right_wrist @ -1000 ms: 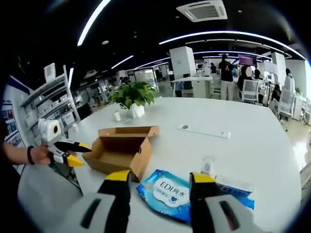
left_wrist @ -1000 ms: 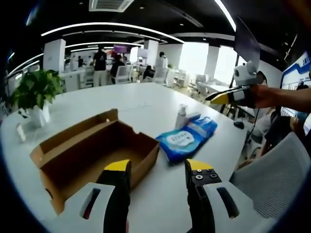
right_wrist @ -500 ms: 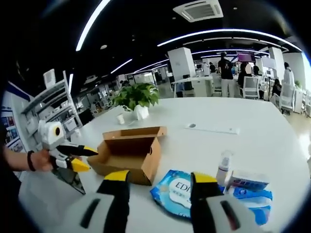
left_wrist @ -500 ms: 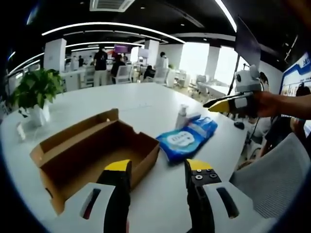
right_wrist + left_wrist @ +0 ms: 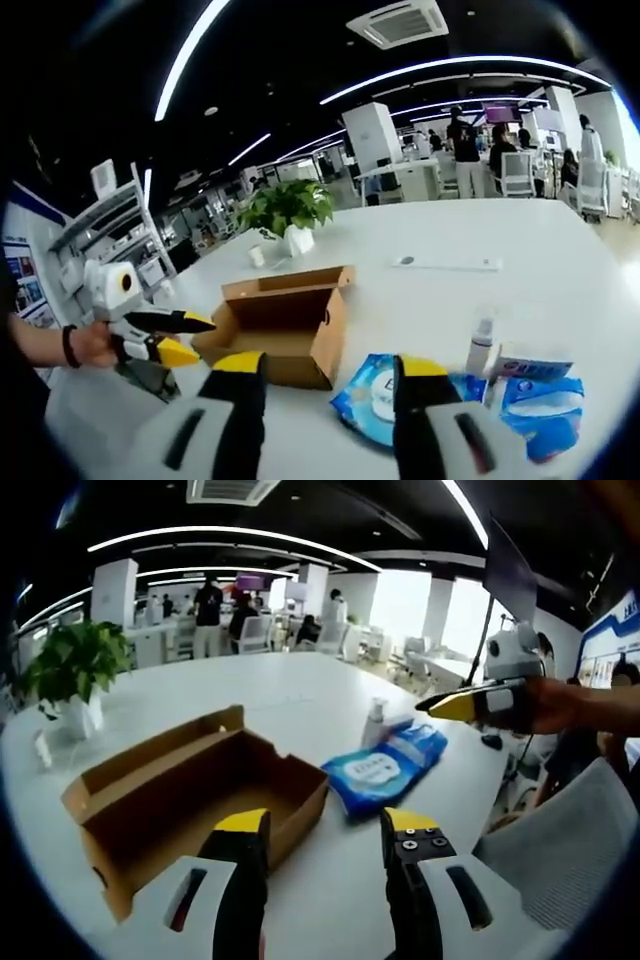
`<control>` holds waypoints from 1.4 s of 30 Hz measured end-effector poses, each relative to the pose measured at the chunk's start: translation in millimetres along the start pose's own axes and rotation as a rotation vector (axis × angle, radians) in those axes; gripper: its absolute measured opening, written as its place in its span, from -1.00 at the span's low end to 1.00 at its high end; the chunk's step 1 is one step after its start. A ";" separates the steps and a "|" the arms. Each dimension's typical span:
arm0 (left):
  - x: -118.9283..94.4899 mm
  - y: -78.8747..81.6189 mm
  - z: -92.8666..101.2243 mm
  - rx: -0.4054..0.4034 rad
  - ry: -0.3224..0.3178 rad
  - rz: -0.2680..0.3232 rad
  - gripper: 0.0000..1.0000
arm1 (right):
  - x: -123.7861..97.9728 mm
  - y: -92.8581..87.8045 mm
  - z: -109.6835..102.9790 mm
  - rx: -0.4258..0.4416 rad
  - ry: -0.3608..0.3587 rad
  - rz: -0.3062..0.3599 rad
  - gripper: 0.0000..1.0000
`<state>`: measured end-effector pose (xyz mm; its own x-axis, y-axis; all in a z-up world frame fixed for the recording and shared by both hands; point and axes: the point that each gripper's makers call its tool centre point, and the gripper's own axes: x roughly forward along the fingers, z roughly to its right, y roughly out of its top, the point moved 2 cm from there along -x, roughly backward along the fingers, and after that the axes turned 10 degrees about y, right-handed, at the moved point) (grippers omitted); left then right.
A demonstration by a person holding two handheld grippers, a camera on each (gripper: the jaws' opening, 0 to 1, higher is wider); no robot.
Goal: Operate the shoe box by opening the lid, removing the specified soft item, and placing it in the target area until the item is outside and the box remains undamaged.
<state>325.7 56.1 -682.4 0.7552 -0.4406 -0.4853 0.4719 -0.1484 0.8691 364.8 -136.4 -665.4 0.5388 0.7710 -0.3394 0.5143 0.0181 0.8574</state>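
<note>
An open brown cardboard shoe box (image 5: 190,790) (image 5: 283,332) lies on the white table, its lid folded back and its inside bare. Beside it rests a blue wet-wipe pack (image 5: 385,765) (image 5: 385,398). My left gripper (image 5: 325,832) is open over the near table edge, just short of the box, with nothing between its jaws. My right gripper (image 5: 328,372) is open too, held above the table in front of the pack and box. In the left gripper view the right gripper (image 5: 478,698) hangs in a hand beyond the pack. In the right gripper view the left gripper (image 5: 172,336) appears left of the box.
A small spray bottle (image 5: 374,720) (image 5: 481,345) and a blue tissue packet (image 5: 538,400) stand by the wipes. A potted plant (image 5: 72,675) (image 5: 290,212) and a small cup (image 5: 257,256) sit at the far edge. A grey chair (image 5: 560,840) is at the table's side. People and desks fill the background.
The right gripper's camera has swung, so box and wipes sit further right and nearer in its view. In the left gripper view the right gripper has dipped slightly lower. The box and pack stay put.
</note>
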 end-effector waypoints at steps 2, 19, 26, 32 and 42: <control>-0.7 0.7 -1.9 -0.006 0.004 0.003 -0.10 | 2.8 -2.0 -4.3 -0.003 0.006 -0.006 -0.01; -17.0 9.8 -62.1 -0.020 0.282 0.049 0.01 | 6.6 -13.4 -19.7 -0.008 0.035 -0.017 0.00; -25.9 5.2 -91.0 -0.094 0.382 0.047 -0.02 | 10.4 -23.9 -27.1 0.004 0.051 -0.025 0.02; -28.6 3.7 -100.6 -0.114 0.414 0.036 -0.02 | 14.3 -27.3 -33.2 -0.009 0.068 -0.034 0.03; -35.7 -7.1 -133.7 -0.161 0.488 -0.005 0.02 | 22.3 -34.4 -42.9 -0.004 0.109 -0.046 0.05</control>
<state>356.3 191.2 -684.1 0.8589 0.0299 -0.5113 0.5114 0.0061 0.8593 330.6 -92.5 -685.9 0.4391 0.8338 -0.3346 0.5336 0.0576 0.8437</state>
